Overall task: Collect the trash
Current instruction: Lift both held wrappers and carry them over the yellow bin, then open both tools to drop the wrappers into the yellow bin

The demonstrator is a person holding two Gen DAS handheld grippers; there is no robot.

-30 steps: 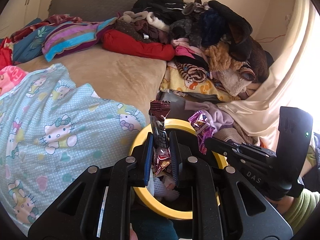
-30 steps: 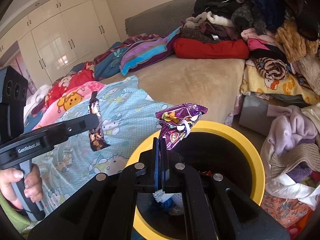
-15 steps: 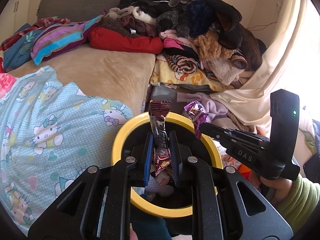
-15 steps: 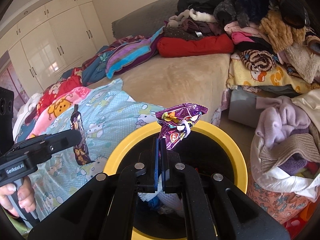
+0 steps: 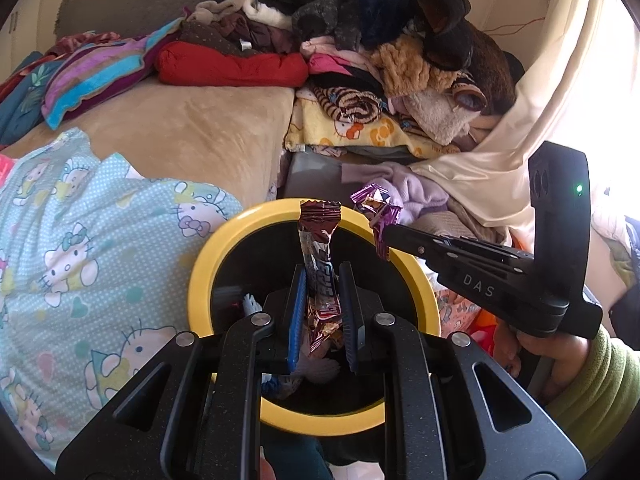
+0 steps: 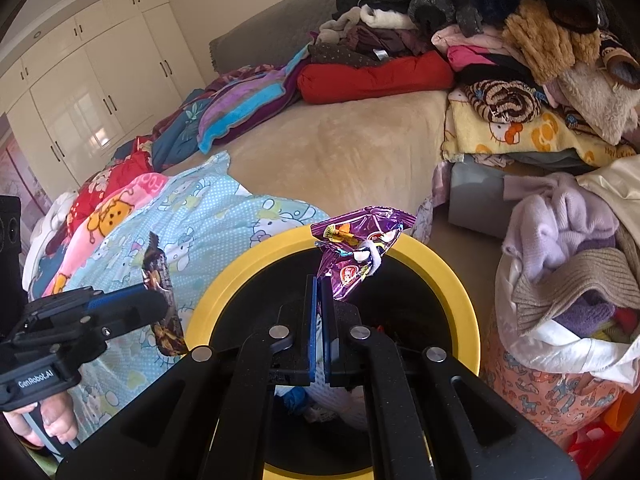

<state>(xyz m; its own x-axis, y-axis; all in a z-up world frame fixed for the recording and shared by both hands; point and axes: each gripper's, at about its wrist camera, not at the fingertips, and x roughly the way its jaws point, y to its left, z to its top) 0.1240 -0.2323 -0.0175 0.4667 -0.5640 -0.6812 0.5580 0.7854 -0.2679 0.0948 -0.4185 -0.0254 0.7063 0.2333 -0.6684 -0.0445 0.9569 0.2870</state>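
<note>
Both grippers have sunk closer over the round black bin with the yellow rim (image 5: 200, 276), whose mouth fills more of each view than a second ago, and each wrapper sits in its grip as before. At nine o'clock in the left wrist view lies the pale blue cartoon-cat blanket (image 5: 80, 248) on the beige bed (image 5: 208, 128). At centre, the left gripper (image 5: 320, 280) is clenched on a long dark red foil snack wrapper (image 5: 318, 240), which stands upright between the blue pads above the bin's opening. Toward three o'clock, the right gripper (image 5: 386, 236) pinches a crumpled purple foil candy wrapper (image 5: 376, 204) just above the bin's far rim, held by a hand in a green sleeve (image 5: 592, 380). In the right wrist view that gripper's jaws are pressed together on the purple wrapper's lower edge. White and blue litter (image 6: 332, 396) lies inside the bin. At one o'clock rises a heap of folded clothes (image 5: 380, 40).
</note>
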